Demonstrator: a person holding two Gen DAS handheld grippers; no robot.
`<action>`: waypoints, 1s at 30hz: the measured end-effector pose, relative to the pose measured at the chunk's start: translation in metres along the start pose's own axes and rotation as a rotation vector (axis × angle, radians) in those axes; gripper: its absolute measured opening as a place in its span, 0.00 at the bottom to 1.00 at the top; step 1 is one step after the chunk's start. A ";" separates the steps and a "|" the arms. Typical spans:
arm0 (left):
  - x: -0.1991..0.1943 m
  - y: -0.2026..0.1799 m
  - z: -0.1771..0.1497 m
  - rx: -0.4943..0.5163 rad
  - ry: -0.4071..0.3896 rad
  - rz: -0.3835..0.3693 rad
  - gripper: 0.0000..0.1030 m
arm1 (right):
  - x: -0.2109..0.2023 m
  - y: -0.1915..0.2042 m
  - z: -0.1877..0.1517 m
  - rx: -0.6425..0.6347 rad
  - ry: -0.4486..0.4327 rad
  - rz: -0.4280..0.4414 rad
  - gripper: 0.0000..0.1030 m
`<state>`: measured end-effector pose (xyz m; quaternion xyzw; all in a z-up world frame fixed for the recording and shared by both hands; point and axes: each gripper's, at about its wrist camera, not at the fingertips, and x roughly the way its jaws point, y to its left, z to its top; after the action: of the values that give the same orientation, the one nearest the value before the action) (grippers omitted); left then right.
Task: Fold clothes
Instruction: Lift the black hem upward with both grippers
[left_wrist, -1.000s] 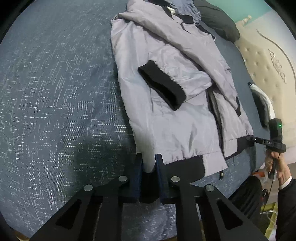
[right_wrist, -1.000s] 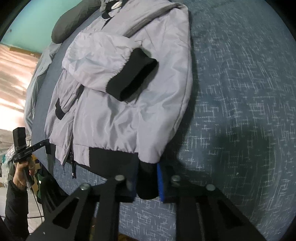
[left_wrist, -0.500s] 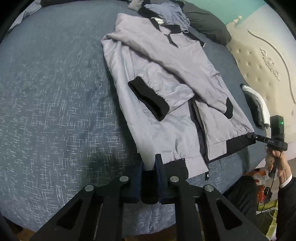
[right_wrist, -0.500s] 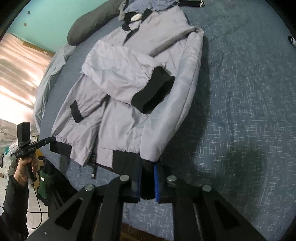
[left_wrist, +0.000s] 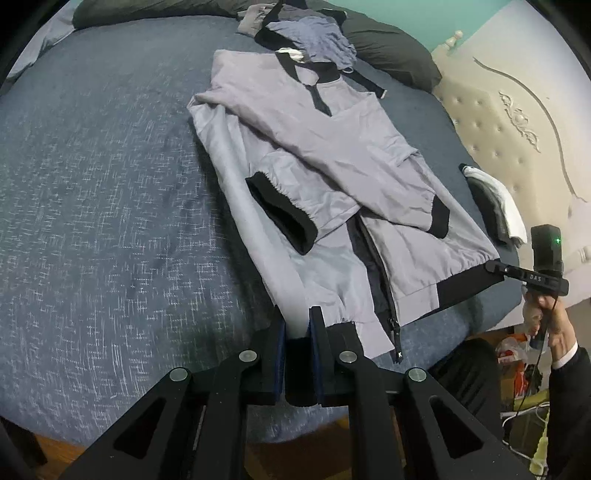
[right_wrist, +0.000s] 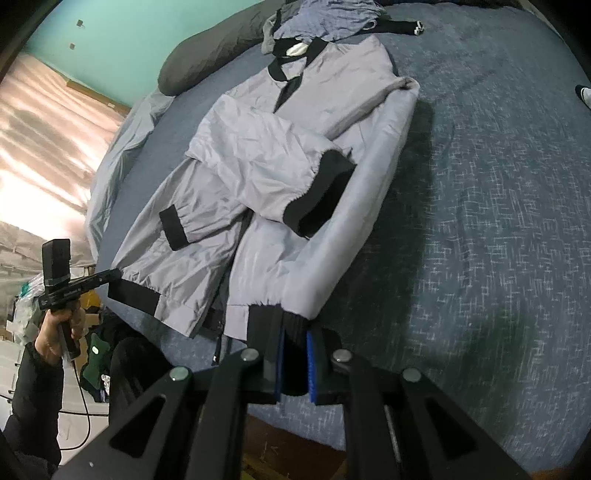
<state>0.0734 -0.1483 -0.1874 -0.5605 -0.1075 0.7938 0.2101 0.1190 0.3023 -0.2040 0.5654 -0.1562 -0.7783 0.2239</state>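
Jacket (left_wrist: 332, 177): smooth grey shell, ribbed black cuffs and hem, sleeves crossed over the front, flat on a woven blue bedspread (left_wrist: 110, 221). Left gripper (left_wrist: 297, 332) and right gripper (right_wrist: 293, 334): each clamped on a hem corner at the jacket's near edge.

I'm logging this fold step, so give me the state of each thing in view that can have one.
jacket: flat on the bed, front up, both sleeves folded across the chest
zipper: open at the bottom
left gripper: shut on the jacket's hem corner
right gripper: shut on the other hem corner
bed: covered by a blue spread
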 end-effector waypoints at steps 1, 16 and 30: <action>-0.003 0.000 -0.001 0.001 -0.001 -0.002 0.12 | -0.001 0.001 0.001 -0.003 -0.002 0.005 0.08; -0.024 -0.024 0.001 0.047 -0.057 0.011 0.12 | -0.027 0.030 0.019 -0.091 -0.047 0.018 0.08; -0.055 -0.033 0.019 0.119 -0.110 0.019 0.12 | -0.067 0.043 0.042 -0.177 -0.105 0.026 0.08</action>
<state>0.0782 -0.1427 -0.1206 -0.5036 -0.0662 0.8303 0.2293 0.1036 0.3004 -0.1151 0.4997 -0.1058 -0.8147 0.2745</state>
